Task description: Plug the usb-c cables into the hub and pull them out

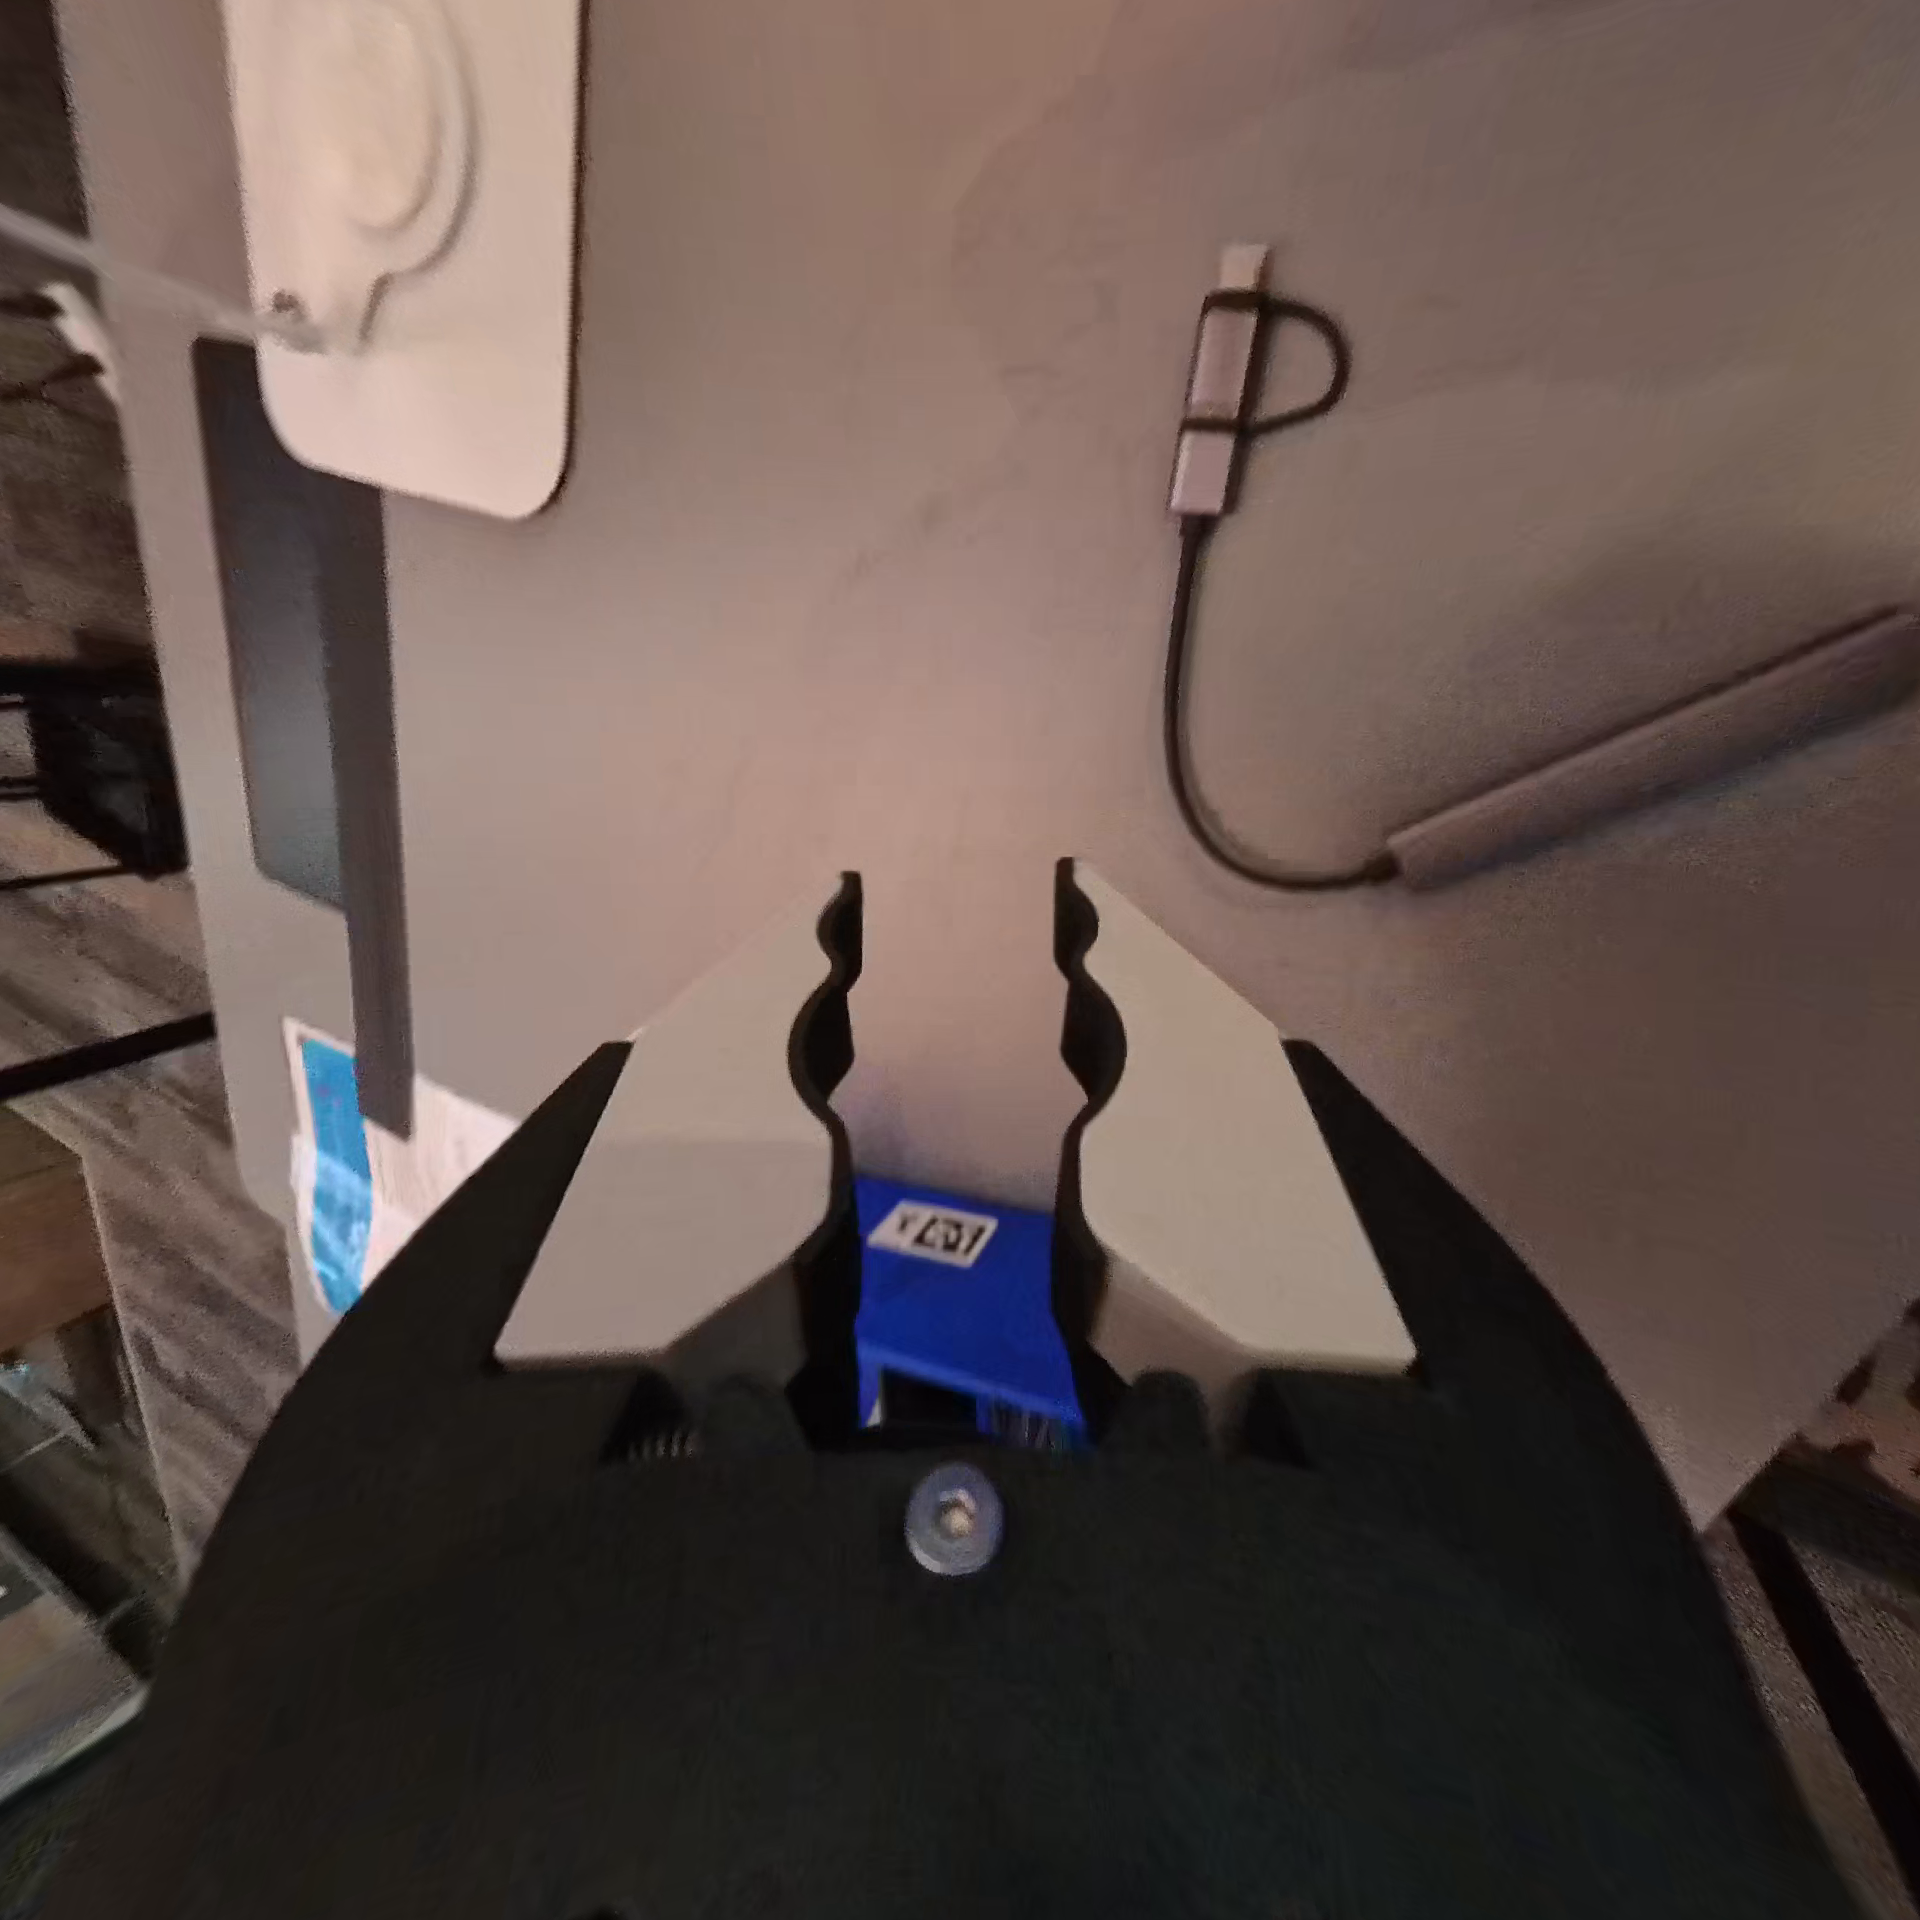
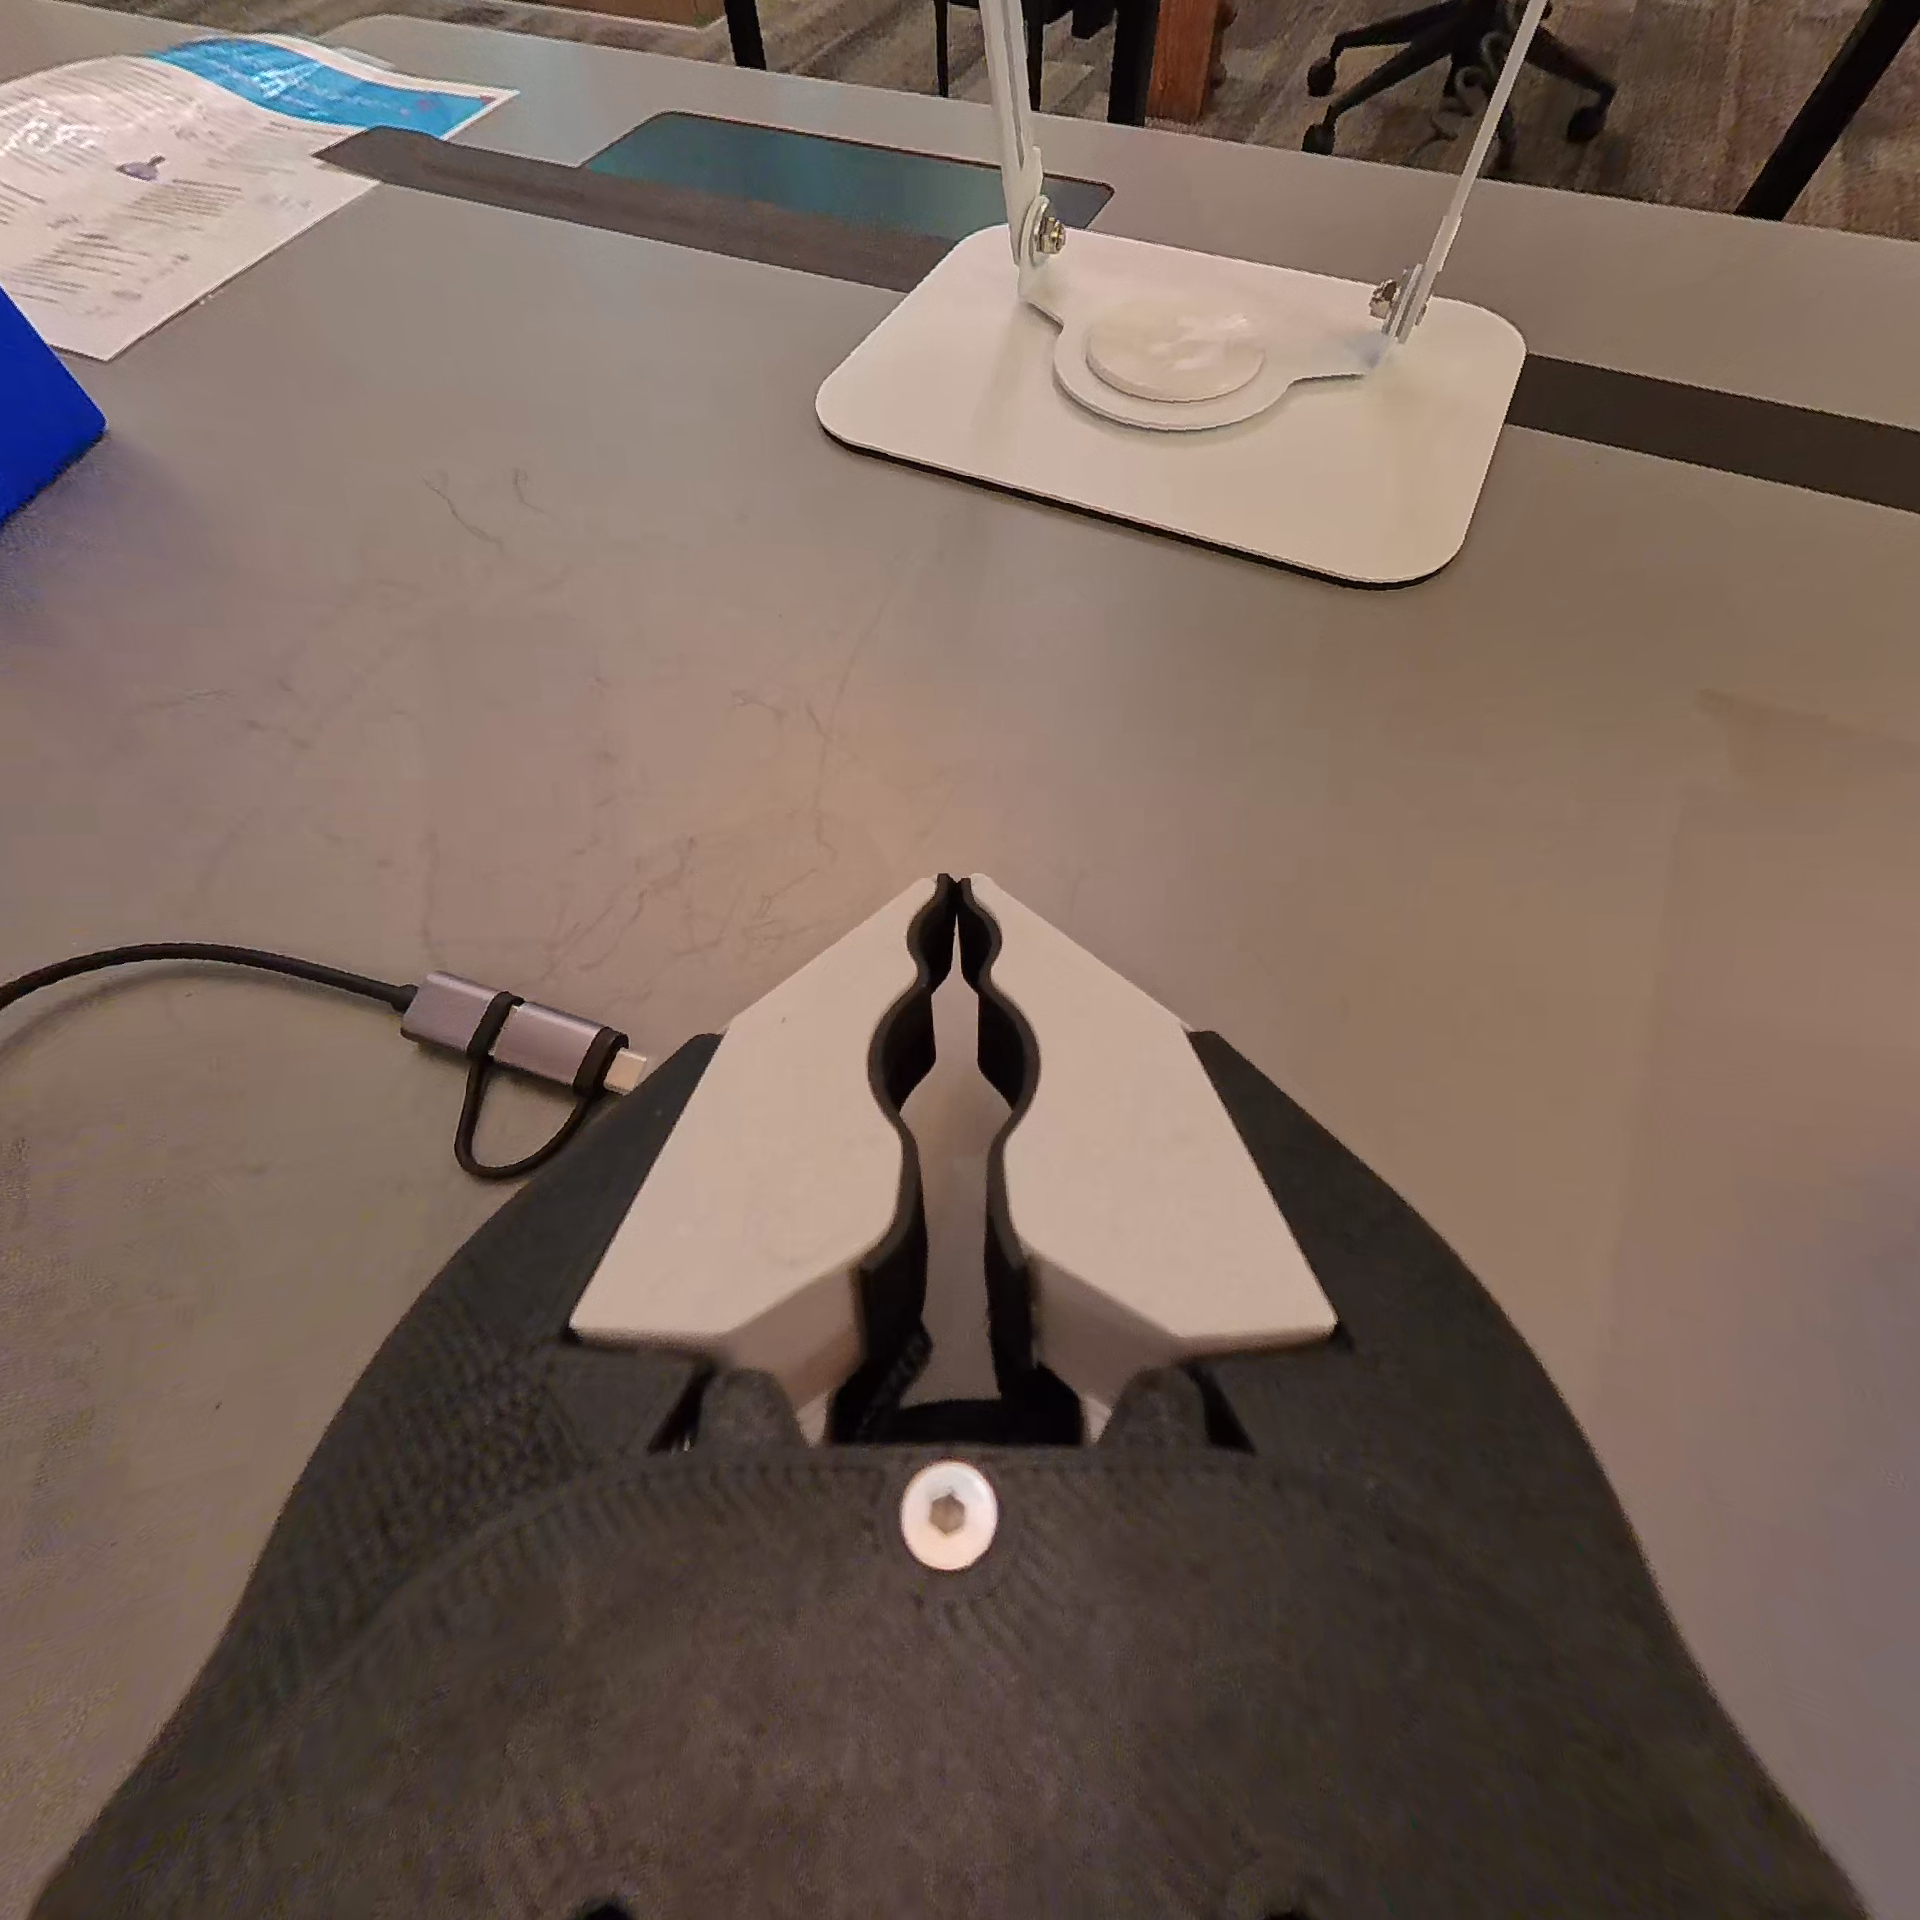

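Two grippers are hovering empty — left gripper (image 1: 956,883) gaping wide, right gripper (image 2: 954,883) pinched closed. The plug (image 2: 520,1029) is lying beside the right, its hub (image 1: 1652,748) apart — the right should be opening and squaring up on it.

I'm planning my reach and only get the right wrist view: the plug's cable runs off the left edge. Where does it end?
Observer: In the left wrist view, the cable curves into one end of a long grey hub lying flat on the table.
Operator: Is the left claw holding anything?
Observer: No. The left claw is open and empty; a blue box shows between its fingers, near their base.
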Demonstrator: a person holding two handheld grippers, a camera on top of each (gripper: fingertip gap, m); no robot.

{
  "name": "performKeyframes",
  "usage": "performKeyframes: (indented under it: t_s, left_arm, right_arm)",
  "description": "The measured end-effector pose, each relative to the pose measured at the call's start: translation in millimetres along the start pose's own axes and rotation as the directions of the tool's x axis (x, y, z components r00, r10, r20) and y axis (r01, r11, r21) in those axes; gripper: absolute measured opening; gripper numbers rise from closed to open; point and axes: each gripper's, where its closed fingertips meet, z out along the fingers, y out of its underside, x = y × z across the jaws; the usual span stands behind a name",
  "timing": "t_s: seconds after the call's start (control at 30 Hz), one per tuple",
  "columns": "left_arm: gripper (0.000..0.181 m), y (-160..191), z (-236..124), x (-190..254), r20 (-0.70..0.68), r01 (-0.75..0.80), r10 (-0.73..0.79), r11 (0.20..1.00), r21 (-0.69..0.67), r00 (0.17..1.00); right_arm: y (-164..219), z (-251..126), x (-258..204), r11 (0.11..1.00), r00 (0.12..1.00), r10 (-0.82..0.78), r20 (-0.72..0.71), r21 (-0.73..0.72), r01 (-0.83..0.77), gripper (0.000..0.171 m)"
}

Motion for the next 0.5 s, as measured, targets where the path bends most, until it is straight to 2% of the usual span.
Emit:
performKeyframes:
  t_s: [0.1, 0.2, 0.33, 0.43, 0.5]
  left_arm:
    - [0.026, 68.4, -37.0, -7.1, 0.02, 0.079, -0.078, 0.995, -0.055, 0.997]
    - [0.024, 137.9, -49.5, -4.4, 0.005, 0.225, -0.227, 0.963, -0.148, 0.974]
    - [0.021, 206.5, -37.3, 10.7, -0.008, 0.276, -0.287, 0.926, -0.259, 0.958]
    - [0.019, 232.9, -16.7, 25.6, -0.055, 0.264, -0.292, 0.918, -0.296, 0.955]
    - [0.019, 251.6, -6.8, 27.7, -0.034, 0.24, -0.269, 0.903, -0.357, 0.963]
  right_arm:
    - [0.2, 0.8, -0.7, 1.0, 1.0, -0.007, -0.001, -0.004, 0.007, 0.0]
    - [0.7, 1.8, -1.5, 1.0, 1.0, -0.016, -0.003, -0.01, 0.016, 0.0]
    - [1.0, 1.0, -2.2, 1.0, 1.0, -0.017, -0.001, -0.009, 0.017, 0.0]
    - [0.8, 0.4, -2.3, 1.0, 1.0, -0.013, 0.002, -0.006, 0.013, 0.0]
    - [0.6, 0.2, -2.4, 1.0, 1.0, -0.012, 0.003, -0.003, 0.012, 0.0]
